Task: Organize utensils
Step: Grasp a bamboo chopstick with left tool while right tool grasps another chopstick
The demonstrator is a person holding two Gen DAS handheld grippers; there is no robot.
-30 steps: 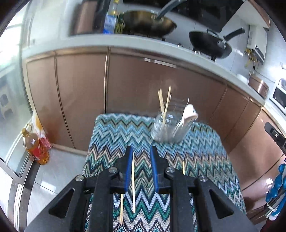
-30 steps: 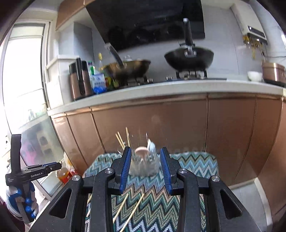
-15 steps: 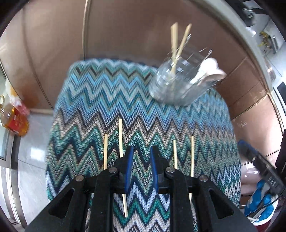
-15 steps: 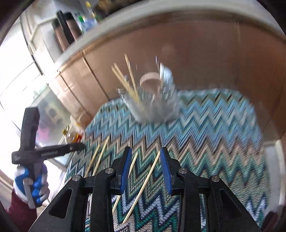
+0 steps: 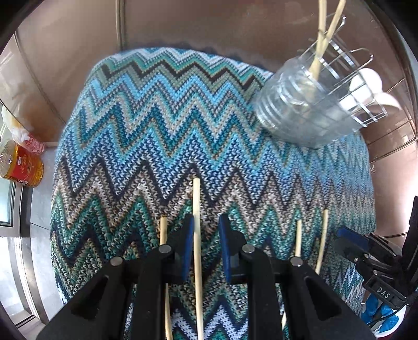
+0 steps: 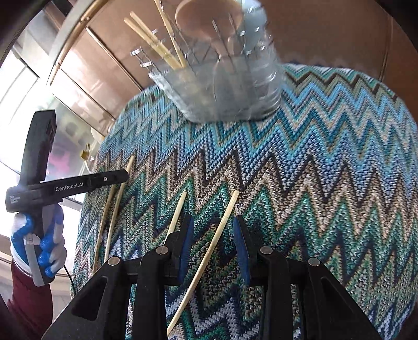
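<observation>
Zigzag-knit blue-green cloth [image 5: 162,125] is covering the desk, both tools spread, left tool [image 5: 206,244] and right tool [image 6: 212,244] each straddling a pale bamboo chopstick [image 5: 196,222] [image 6: 222,227] at lower centre, clear plastic holder [image 5: 308,109] sitting upper right.

Probably a home kitchen: copper-brown cabinet doors [image 5: 78,65], oil bottle [image 5: 19,167].

I see a zigzag-knit cloth [image 5: 156,136] in blues, teal, tan and black, pale wooden chopsticks [image 5: 196,222], a clear holder [image 5: 295,115], blue gripper pads [image 6: 186,245] and copper-brown cabinets [image 5: 196,23].
</observation>
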